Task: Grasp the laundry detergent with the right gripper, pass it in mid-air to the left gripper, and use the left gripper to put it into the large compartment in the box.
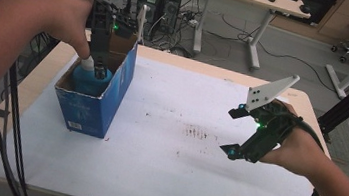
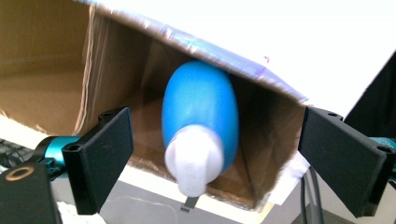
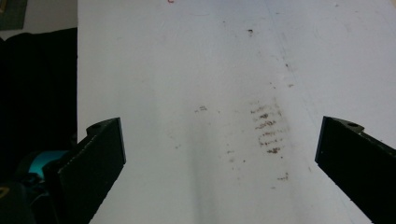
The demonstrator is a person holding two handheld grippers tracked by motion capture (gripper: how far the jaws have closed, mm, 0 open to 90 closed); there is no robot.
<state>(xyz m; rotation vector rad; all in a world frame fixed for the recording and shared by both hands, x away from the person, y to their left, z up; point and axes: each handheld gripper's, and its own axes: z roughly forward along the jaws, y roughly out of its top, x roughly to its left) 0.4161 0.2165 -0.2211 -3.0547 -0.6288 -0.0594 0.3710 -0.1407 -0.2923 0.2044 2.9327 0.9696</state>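
the blue box (image 1: pixel 96 103) stands open-topped on the white sheet (image 1: pixel 164 167) at the near-left part of the tabletop (image 1: pixel 2 127); it serves as the reference for all positions below.

the blue bottle (image 1: pixel 89 78) stands inside the box, against the wall on the side toward the sheet's middle, white cap (image 1: pixel 87 63) upward. in the left gripper view the bottle (image 2: pixel 201 116) lies between the two jaws with its cap (image 2: pixel 194 161) nearest the camera, brown cardboard walls (image 2: pixel 112 70) around it.

the left tool (image 1: pixel 99 71) hangs directly above the box, pointing down into its opening, held by the person's left hand (image 1: pixel 69 17). its jaws stand apart; a clear gap shows between each pad and the bottle, so nothing is gripped. the left tool (image 2: pixel 212 149) is unclamped.

the right tool (image 1: pixel 234 130) is well to the right of the box, above bare sheet, held by the right hand (image 1: pixel 297 151). its jaws are spread wide with nothing between them. in the right gripper view the right tool (image 3: pixel 219 149) looks onto white sheet (image 3: pixel 187 70) bearing a patch of brown smudges (image 3: pixel 266 128). the same smudges (image 1: pixel 196 132) lie between the box and the right tool.
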